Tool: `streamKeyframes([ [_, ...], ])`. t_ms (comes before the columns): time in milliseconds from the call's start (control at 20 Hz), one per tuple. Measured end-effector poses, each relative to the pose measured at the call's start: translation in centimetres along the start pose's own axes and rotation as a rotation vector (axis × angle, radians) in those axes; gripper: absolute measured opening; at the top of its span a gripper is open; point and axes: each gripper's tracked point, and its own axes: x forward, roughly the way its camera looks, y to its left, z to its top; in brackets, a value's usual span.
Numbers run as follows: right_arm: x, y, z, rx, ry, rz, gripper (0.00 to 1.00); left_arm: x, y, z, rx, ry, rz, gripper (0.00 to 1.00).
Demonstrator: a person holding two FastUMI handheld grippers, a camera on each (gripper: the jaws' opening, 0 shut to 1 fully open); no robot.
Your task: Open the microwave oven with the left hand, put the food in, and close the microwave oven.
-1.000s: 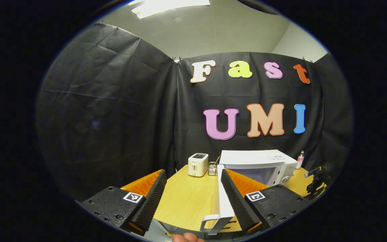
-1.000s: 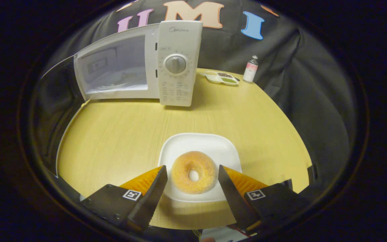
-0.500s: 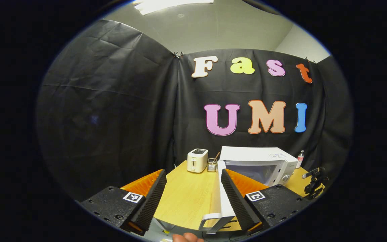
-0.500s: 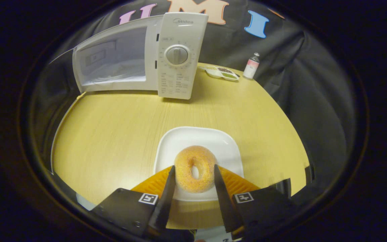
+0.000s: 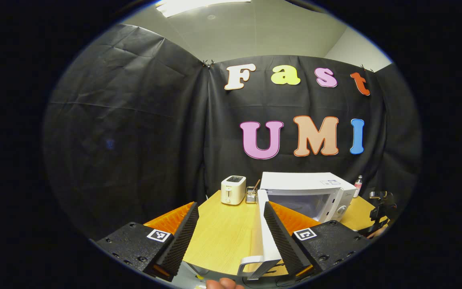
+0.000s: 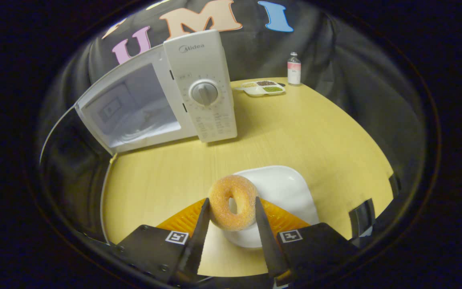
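right gripper (image 6: pixel 229 214) clamps doughnut (image 6: pixel 231 202), now lifted off plate (image 6: pixel 283 192); left gripper (image 5: pixel 229 228) unchanged, fingers apart.

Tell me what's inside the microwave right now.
The microwave stands open. Its pale cavity shows a glass turntable with no food on it. The donut is outside, held in the right hand-held gripper. The cavity's left part is hidden.

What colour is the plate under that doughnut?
White. The plate shows best in the right gripper view, on the table behind the doughnut.
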Motion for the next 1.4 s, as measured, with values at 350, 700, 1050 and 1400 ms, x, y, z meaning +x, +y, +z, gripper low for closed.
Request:
streamKeyframes([
  [350,0.3,9.2,4.5,0.312,-0.035,0.231,0.62,0.8,-0.8,-0.3,0.005,0.013,-0.020,0.96],
  [700,1.8,16.0,9.0,0.570,-0.126,0.366,0.64,1.2,-0.4,-0.2,0.001,0.023,-0.002,0.96],
  [1050,6.4,19.6,11.7,0.670,-0.207,0.335,0.63,0.5,-0.2,-0.8,0.009,0.053,0.020,0.96],
  [1400,9.8,21.8,12.7,0.661,-0.271,0.268,0.69,-0.3,2.6,-0.8,0.038,0.058,0.098,0.96],
])
